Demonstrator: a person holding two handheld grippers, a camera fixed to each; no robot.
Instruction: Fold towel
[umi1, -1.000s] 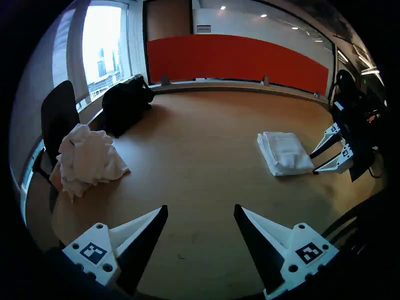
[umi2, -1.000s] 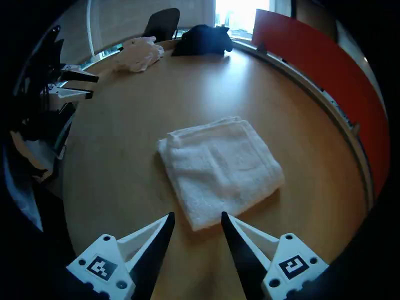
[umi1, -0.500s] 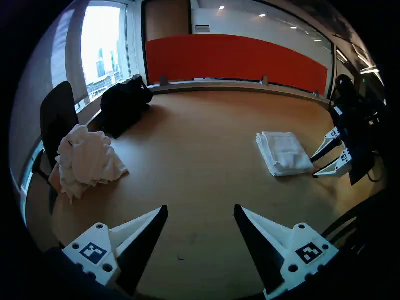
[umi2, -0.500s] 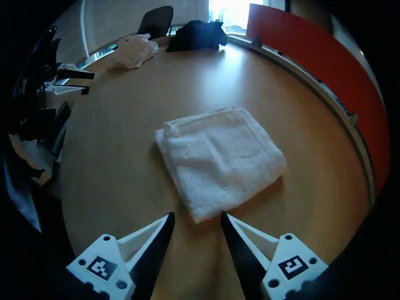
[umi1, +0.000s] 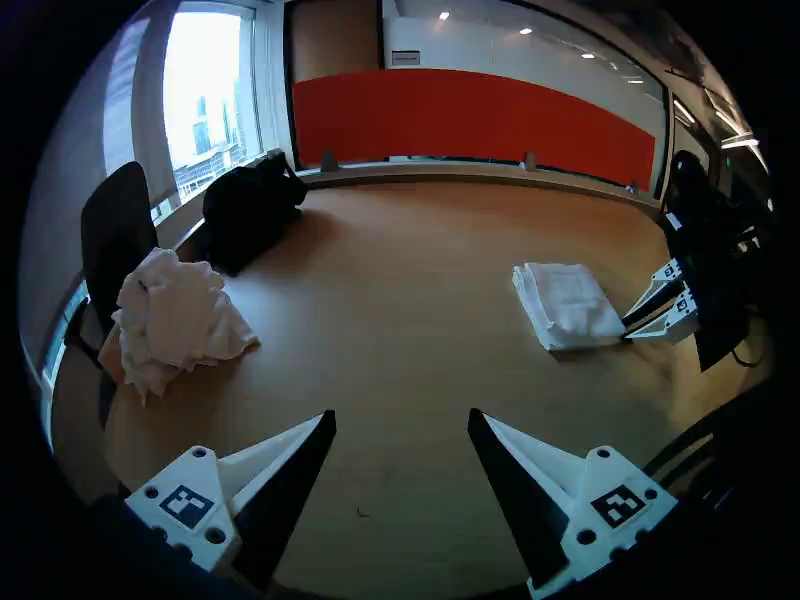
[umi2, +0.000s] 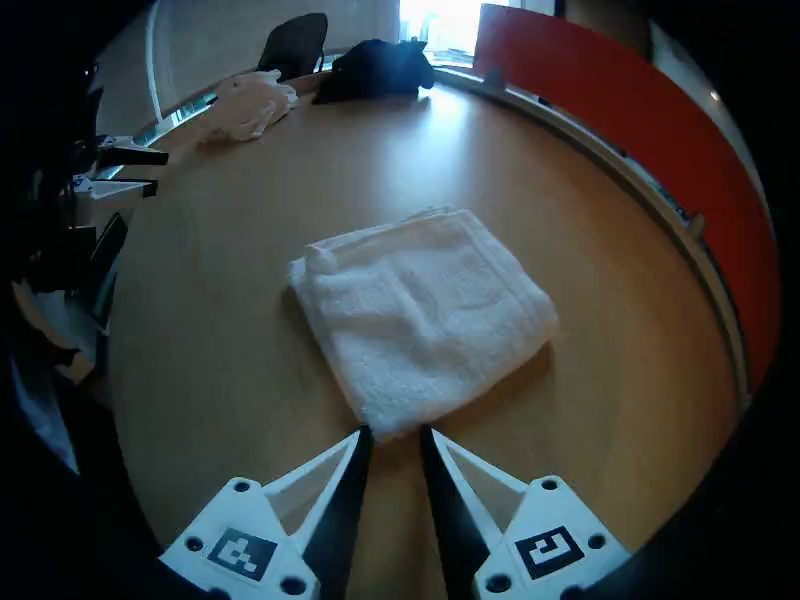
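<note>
Your right gripper (umi2: 395, 440) has eased forward and down, and its fingers have drawn in from a wide spread to a slim gap around the 6 o'clock corner of the folded white terry towel (umi2: 425, 305). Whether they already press on that corner you cannot tell from here.

The towel has not moved. It lies flat as a neat square packet on the round wooden tabletop (umi2: 590, 300), at 3 o'clock in the left gripper view.

Your left gripper (umi1: 400, 420) has stayed put, fingers released and wide over bare wood, well apart from the towel. The crumpled white cloth heap (umi1: 175, 320) sits at its 9 o'clock.

So this looks like a pinch on the finished packet, to move or tidy it, rather than another fold.
</note>
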